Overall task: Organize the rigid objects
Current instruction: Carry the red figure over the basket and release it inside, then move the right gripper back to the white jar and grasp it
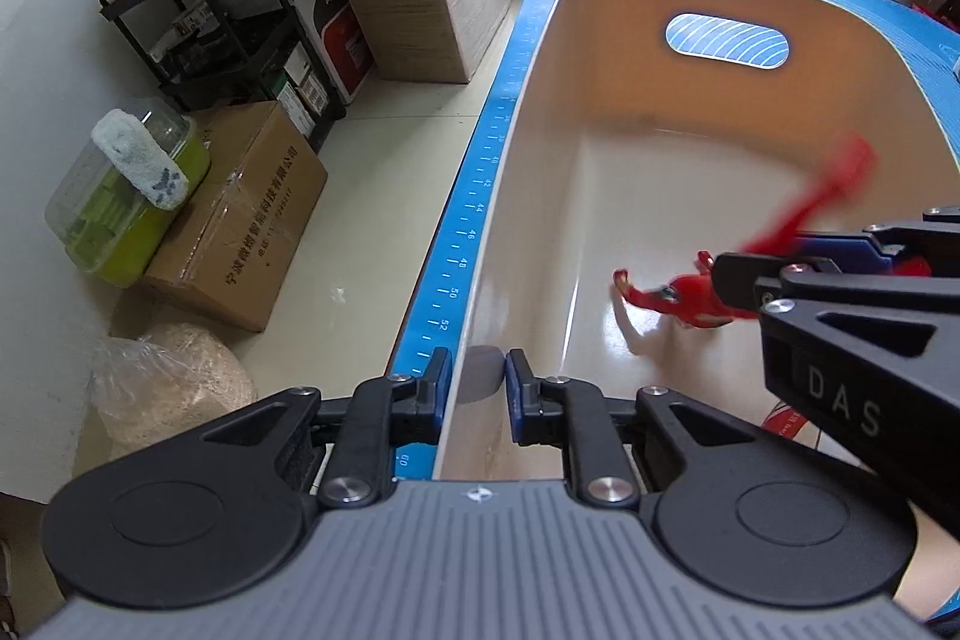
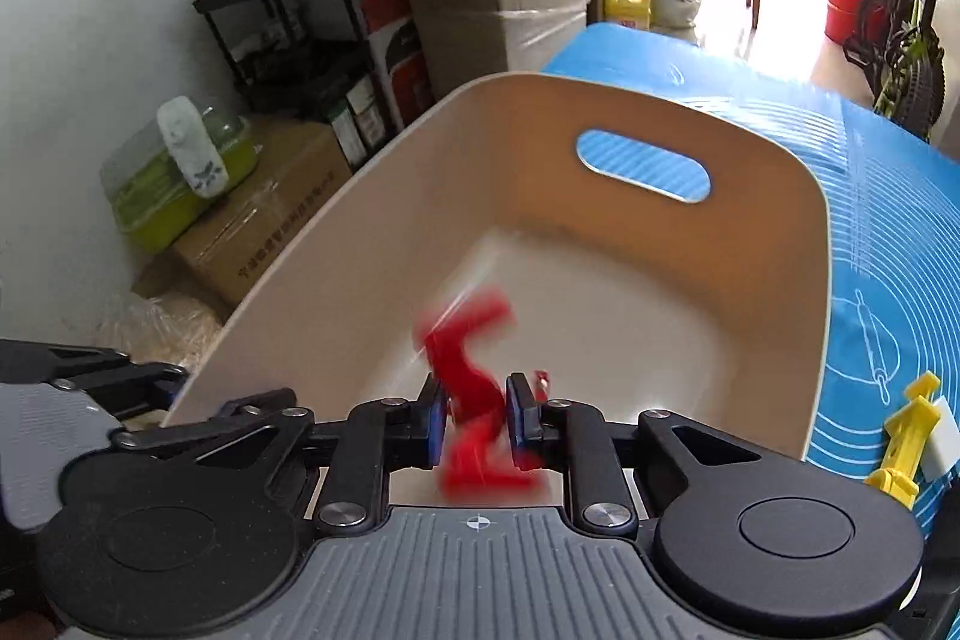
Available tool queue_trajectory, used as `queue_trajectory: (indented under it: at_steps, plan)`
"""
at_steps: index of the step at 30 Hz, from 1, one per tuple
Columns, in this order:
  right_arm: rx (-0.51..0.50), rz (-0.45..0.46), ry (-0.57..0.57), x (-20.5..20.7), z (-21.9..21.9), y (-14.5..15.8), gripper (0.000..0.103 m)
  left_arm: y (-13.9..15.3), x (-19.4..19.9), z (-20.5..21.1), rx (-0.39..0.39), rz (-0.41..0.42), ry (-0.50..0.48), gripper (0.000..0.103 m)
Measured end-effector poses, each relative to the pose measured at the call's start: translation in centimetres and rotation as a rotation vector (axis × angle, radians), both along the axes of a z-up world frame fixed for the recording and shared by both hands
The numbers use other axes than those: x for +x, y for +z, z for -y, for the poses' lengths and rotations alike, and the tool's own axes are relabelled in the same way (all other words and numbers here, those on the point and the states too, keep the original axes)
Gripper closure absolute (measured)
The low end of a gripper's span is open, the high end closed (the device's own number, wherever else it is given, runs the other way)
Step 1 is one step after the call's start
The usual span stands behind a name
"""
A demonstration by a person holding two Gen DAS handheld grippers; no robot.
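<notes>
Two wrist views of a sorting step. The left hand-held gripper straddled the near rim of the bin, one finger outside the wall and one inside; its pads stood slightly apart and whether they pressed on the rim could not be told. The placement suggested that this hand was there to steady the bin while the other loaded it.

The right hand-held gripper was pitched downward over the bin's near edge, its pads clamped on a red toy. The toy was motion-blurred in both views, so its form could not be read; part of it projected ahead of the pads over the bin floor, part hung back toward the camera. Holding it above the open interior, rather than over the desk, was consistent with a drop into the bin.

A second red toy already lay on the bin floor, ahead and to the right of the left hand-held gripper, just beneath the right one. A yellow toy and a white block touching it remained on the desk's blue mat, to the right of the right hand-held gripper and outside the bin; these were judged still to be sorted.

The bin's far wall carried a handle slot, through which the mat showed.
</notes>
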State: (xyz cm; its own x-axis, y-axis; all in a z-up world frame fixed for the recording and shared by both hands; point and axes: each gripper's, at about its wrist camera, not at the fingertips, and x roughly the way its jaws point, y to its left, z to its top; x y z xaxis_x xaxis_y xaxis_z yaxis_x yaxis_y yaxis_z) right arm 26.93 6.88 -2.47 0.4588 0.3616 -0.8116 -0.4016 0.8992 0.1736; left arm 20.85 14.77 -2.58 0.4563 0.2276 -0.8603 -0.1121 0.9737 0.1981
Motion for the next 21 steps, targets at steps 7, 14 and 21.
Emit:
queue_trajectory:
  at_steps: [7,14,21]
  plan:
    - [0.032,0.029,-0.043,-0.4,1.9,0.5,0.045,0.1,0.0,0.0,-0.003,0.001,0.005,0.082]
    - [0.094,0.109,-0.113,-1.9,6.1,3.2,0.036,0.1,0.1,0.1,-0.005,0.004,0.008,0.082]
    - [0.050,0.213,-0.197,-3.7,11.7,5.3,0.030,0.3,0.0,0.0,-0.013,0.012,0.014,0.083]
